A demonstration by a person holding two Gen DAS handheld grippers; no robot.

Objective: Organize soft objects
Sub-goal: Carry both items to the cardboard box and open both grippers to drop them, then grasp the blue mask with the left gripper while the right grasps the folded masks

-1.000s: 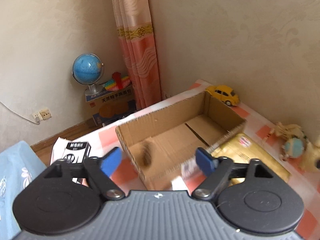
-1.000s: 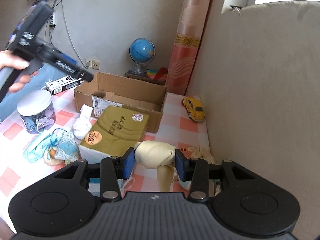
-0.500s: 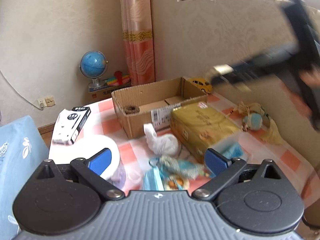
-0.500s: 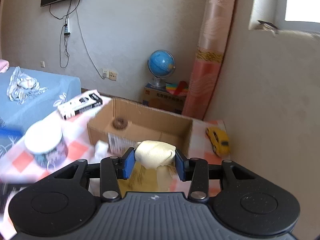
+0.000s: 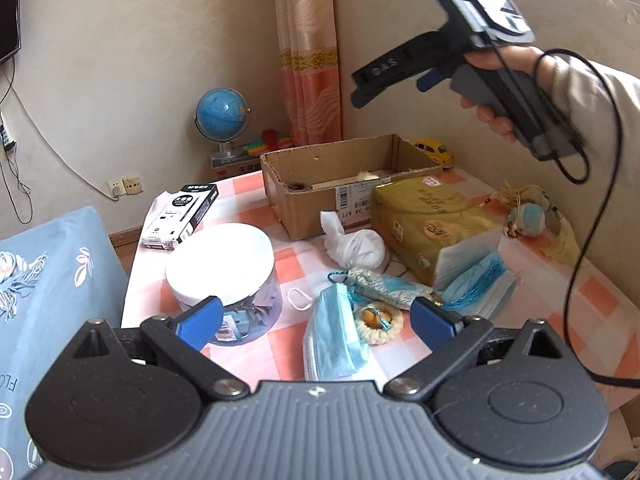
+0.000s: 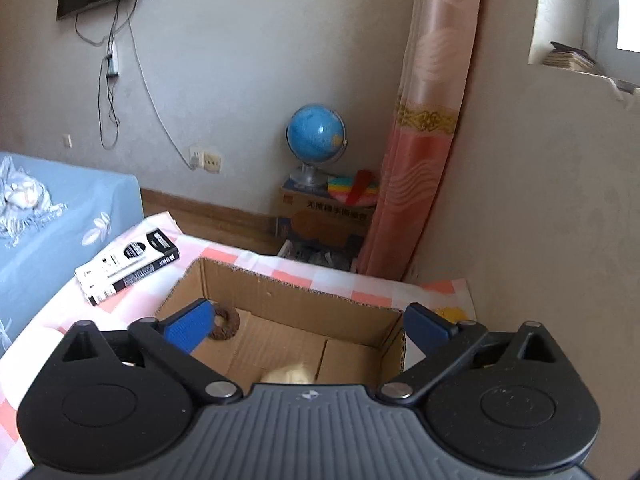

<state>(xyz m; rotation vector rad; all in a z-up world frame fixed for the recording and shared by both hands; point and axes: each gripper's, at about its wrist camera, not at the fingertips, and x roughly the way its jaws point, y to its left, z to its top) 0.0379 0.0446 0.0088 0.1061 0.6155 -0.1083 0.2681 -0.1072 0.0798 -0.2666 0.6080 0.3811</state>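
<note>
My right gripper [image 6: 308, 318] hangs over the open cardboard box [image 6: 280, 292], jaws opening, nothing between them. Below it a cream soft lump [image 6: 290, 374] lies on the box floor, and a brown fuzzy ring [image 6: 225, 323] sits at the left end. My left gripper [image 5: 314, 314] stands open and empty above a blue face mask [image 5: 334, 340]. A teal pouch [image 5: 384, 284], a yellow crocheted ring [image 5: 378, 320] and a white cloth bundle [image 5: 358, 246] lie just beyond it. The box [image 5: 320, 196] stands behind them, with a hand [image 5: 496, 92] holding the right gripper above it.
A white-lidded jar [image 5: 222, 268] stands at the left, with a black-and-white carton [image 5: 182, 216] behind it. A yellow tissue pack [image 5: 424, 212], an opened mask pack [image 5: 472, 276], a small plush toy [image 5: 528, 216] and a yellow toy car [image 5: 434, 150] are to the right. A blue sofa [image 5: 48, 280] borders the table.
My right gripper carried the cream lump over the box and opened; the lump now lies inside. My left gripper drew back from the box to the near heap and opened wider.
</note>
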